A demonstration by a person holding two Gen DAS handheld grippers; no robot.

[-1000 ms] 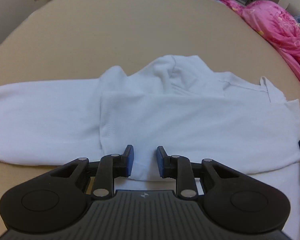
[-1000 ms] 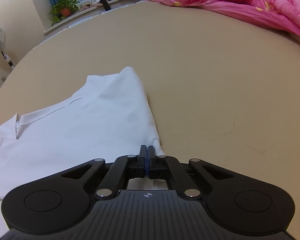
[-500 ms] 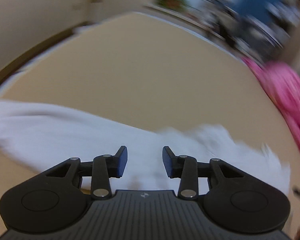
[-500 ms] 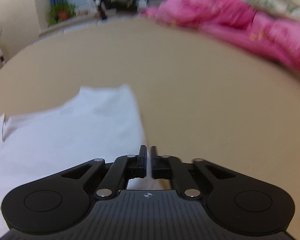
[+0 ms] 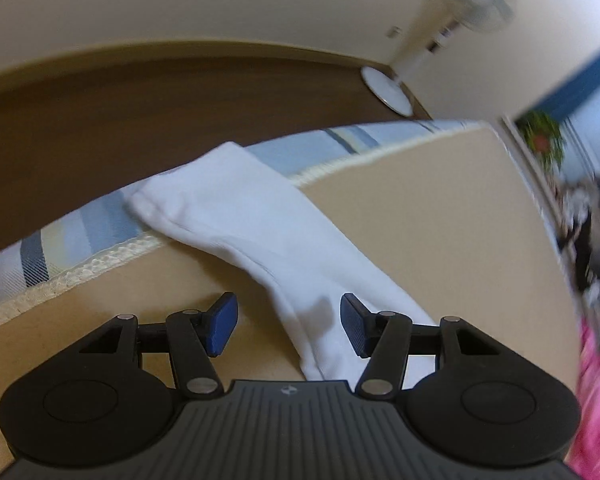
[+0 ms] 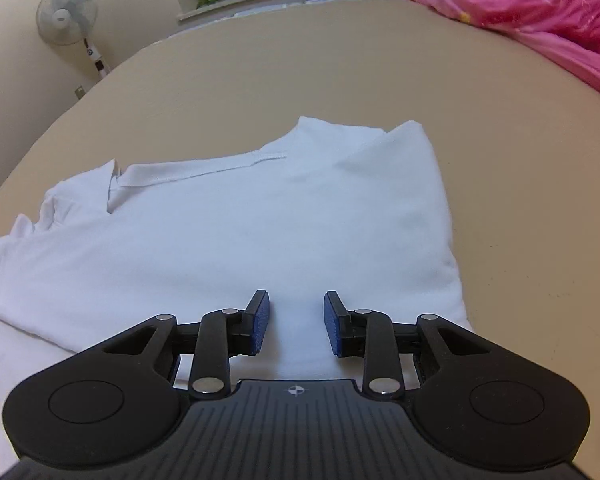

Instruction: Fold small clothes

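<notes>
Your left gripper (image 5: 288,326) and right gripper (image 6: 296,322) have both just been opening and hold nothing. The white shirt (image 6: 236,224) lies half-folded on the bed (image 6: 500,160); its sleeve (image 5: 236,208) overhangs the edge and could drag the fold loose.

Tan mat (image 6: 500,160) lies open; pink bedding (image 6: 540,12) blocks its far corner.

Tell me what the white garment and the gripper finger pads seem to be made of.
White garment: probably soft matte cotton knit, going by its stitched hem and gentle creases. Finger pads: blue, finely ribbed, likely rubber or similar plastic; uncertain.
</notes>
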